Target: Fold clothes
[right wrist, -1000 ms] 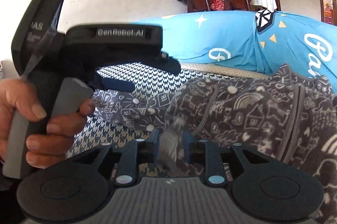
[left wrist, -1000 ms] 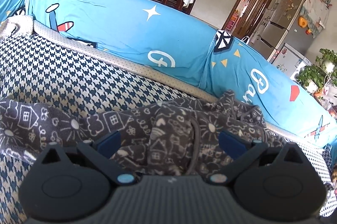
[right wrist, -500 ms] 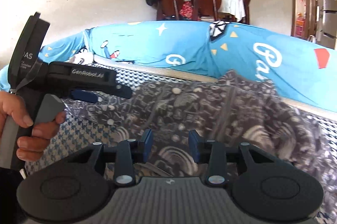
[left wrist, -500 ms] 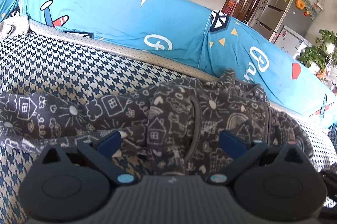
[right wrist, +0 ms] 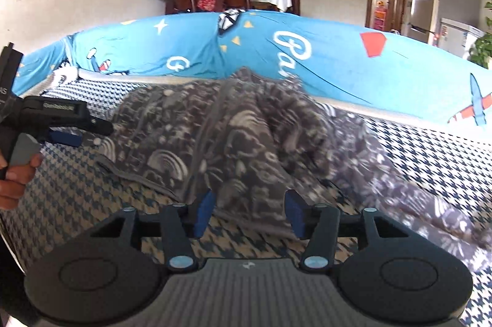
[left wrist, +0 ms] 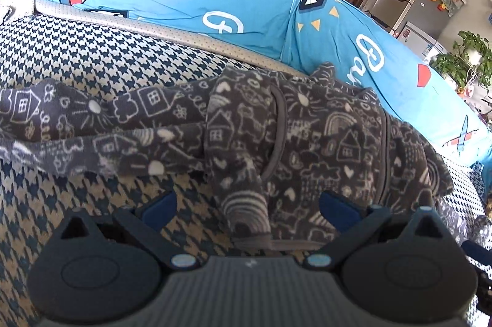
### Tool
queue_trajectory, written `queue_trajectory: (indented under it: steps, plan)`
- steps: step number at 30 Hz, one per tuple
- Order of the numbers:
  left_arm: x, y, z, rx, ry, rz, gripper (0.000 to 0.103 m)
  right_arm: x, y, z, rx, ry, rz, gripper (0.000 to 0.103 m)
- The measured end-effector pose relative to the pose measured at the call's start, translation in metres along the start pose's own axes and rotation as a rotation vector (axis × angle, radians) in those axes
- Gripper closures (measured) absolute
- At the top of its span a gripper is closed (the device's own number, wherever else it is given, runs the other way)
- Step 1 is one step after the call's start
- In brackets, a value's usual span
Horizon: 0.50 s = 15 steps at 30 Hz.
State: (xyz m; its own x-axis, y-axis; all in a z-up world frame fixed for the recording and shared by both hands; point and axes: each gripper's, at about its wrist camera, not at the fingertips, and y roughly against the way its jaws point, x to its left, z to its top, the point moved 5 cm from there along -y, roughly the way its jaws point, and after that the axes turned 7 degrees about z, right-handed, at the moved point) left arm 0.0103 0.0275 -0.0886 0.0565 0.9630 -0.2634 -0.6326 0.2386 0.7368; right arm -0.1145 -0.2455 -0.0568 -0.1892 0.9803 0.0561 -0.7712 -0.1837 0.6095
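At the far left of the right wrist view a hand [right wrist: 13,173] holds the left gripper [right wrist: 78,131] low over the houndstooth sofa seat [right wrist: 430,161], its tip at the left edge of the grey doodle-print fleece garment [right wrist: 215,136]. In its own view the left gripper [left wrist: 247,205] stands wide open with nothing held; the garment's [left wrist: 307,148] hanging front fold lies between the blue pads without touching either, and a sleeve [left wrist: 77,118] stretches away to the left across the seat [left wrist: 92,56]. The right gripper [right wrist: 249,211] is about half open, its jaws having just been opening; the garment's near hem lies between the pads, unpressed. Behind the garment runs the blue cartoon-print sofa cover [right wrist: 338,56]. Bare seat lies to the right of the garment and along the near edge. Since a second ago the right gripper has let go of the fold it pinched and swung to the right, and the left has sunk closer to the cloth.
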Motion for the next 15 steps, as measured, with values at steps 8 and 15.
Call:
queue_trajectory:
  steps: [8, 15]
  plan:
    - [-0.001, -0.01, -0.011, 0.02, 0.009, -0.003, 0.0, -0.031, -0.011, -0.018, 0.059, -0.078, -0.064, 0.039]
    - [-0.003, -0.021, -0.014, 0.03, 0.02, -0.009, 0.0, -0.034, -0.029, -0.021, 0.06, -0.082, -0.073, 0.035]
